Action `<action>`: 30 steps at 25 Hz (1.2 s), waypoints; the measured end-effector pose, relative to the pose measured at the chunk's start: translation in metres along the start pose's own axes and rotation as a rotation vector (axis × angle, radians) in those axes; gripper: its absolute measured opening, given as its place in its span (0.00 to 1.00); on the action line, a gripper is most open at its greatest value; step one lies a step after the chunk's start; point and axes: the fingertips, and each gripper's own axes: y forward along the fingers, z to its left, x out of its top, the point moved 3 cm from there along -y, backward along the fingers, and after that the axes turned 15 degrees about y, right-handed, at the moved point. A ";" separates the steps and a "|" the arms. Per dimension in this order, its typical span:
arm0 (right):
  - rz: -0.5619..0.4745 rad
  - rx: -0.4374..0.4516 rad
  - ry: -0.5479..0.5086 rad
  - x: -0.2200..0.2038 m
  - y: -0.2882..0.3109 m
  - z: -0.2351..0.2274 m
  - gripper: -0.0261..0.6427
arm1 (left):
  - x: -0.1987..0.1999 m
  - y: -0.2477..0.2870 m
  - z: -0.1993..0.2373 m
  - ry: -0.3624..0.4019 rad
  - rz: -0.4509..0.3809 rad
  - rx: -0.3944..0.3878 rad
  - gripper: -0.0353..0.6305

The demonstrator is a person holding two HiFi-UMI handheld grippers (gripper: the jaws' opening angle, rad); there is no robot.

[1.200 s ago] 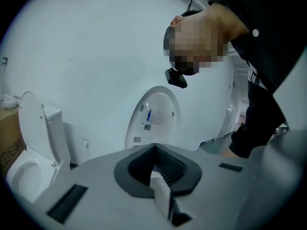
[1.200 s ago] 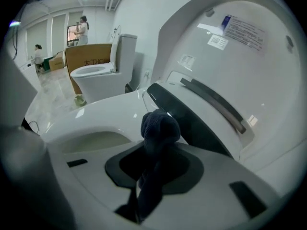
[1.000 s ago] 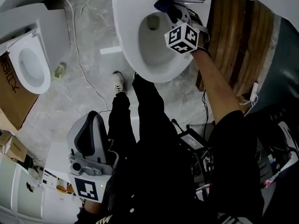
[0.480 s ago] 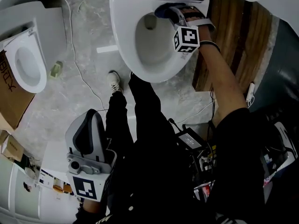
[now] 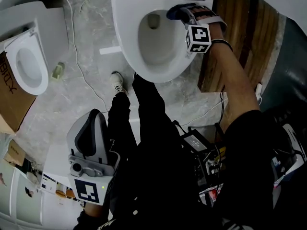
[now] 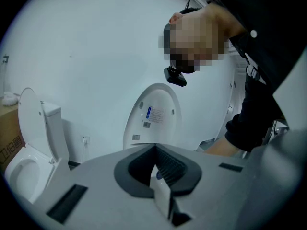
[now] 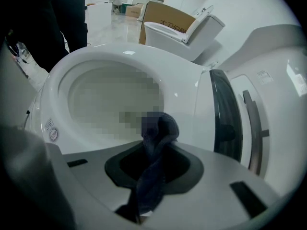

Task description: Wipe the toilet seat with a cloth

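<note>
The white toilet seat [image 5: 125, 42] rings the bowl at the top of the head view; its rim [image 7: 182, 92] fills the right gripper view. My right gripper [image 5: 180, 12] is shut on a dark blue cloth [image 7: 156, 143], whose bunched end [image 5: 171, 11] presses on the back right of the seat, near the hinge. The raised lid [image 7: 268, 71] stands to the right of it. My left gripper [image 5: 88, 143] hangs low beside the person's legs, far from the toilet, jaws shut [image 6: 158, 176] with nothing between them.
A second toilet [image 5: 29, 63] stands at the left beside a cardboard box [image 5: 12, 99]. A white cable [image 5: 88, 80] trails over the marble floor. A wooden panel [image 5: 244, 42] lies right of the bowl. Electronics and cables [image 5: 201, 152] hang at the person's waist.
My right gripper has slid the cloth along the back of the seat, from the bowl's rear middle toward the right. The left gripper has stayed where it was.
</note>
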 end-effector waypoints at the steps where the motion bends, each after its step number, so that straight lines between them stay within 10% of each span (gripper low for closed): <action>1: 0.004 0.005 0.005 -0.001 -0.001 0.000 0.17 | 0.000 0.000 -0.001 -0.001 -0.001 -0.001 0.06; 30: 0.118 0.063 0.282 -0.049 -0.028 0.050 0.17 | 0.006 -0.008 -0.007 0.011 -0.040 -0.064 0.06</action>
